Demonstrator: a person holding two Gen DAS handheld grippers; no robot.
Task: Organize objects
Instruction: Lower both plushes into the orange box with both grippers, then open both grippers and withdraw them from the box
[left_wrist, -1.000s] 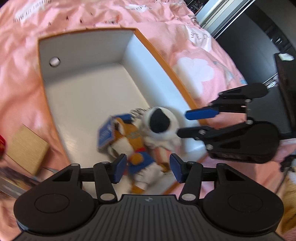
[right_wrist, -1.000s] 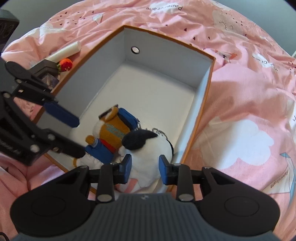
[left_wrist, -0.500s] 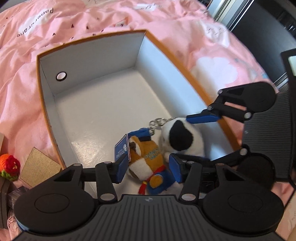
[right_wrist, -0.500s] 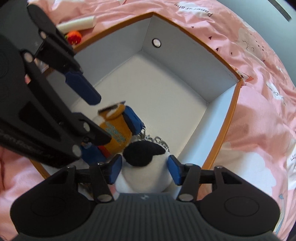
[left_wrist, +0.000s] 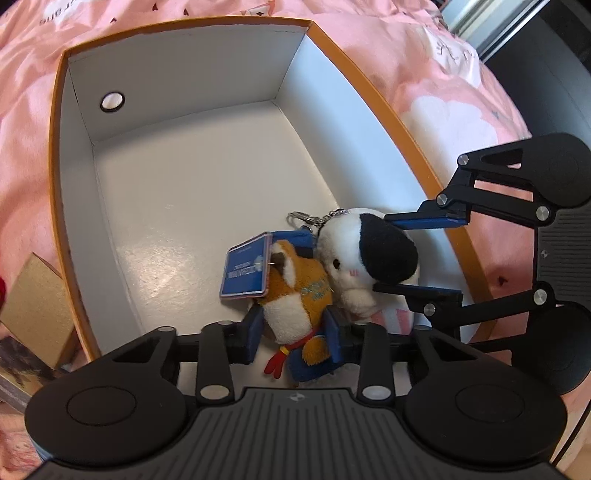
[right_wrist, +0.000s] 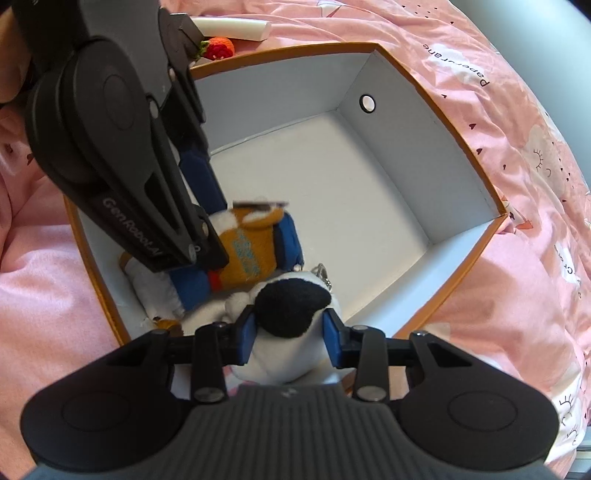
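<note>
- Pink bedding (left_wrist: 443, 122) spreads under everything, printed with clouds, and that's our work surface.
- On it sits the box (left_wrist: 55, 177), orange outside, white inside, mostly bare floor with two toys tucked in the near corner.
- Left gripper (left_wrist: 295, 330) has just been closing, and its pads now squeeze the orange plush (left_wrist: 295, 299), which lies on the box floor with a blue tag on it.
- Right gripper (right_wrist: 290, 339) has just been closing too, pads pressed on the black-and-white plush (right_wrist: 291, 306), right beside the orange one, touching it.
- Progress, by my read: two toys are in the box, with both grippers gripping them.
- Still outside: a strawberry (right_wrist: 219, 48), a white roll (right_wrist: 236, 26) and a brown card (left_wrist: 33, 295), so there's work left.
</note>
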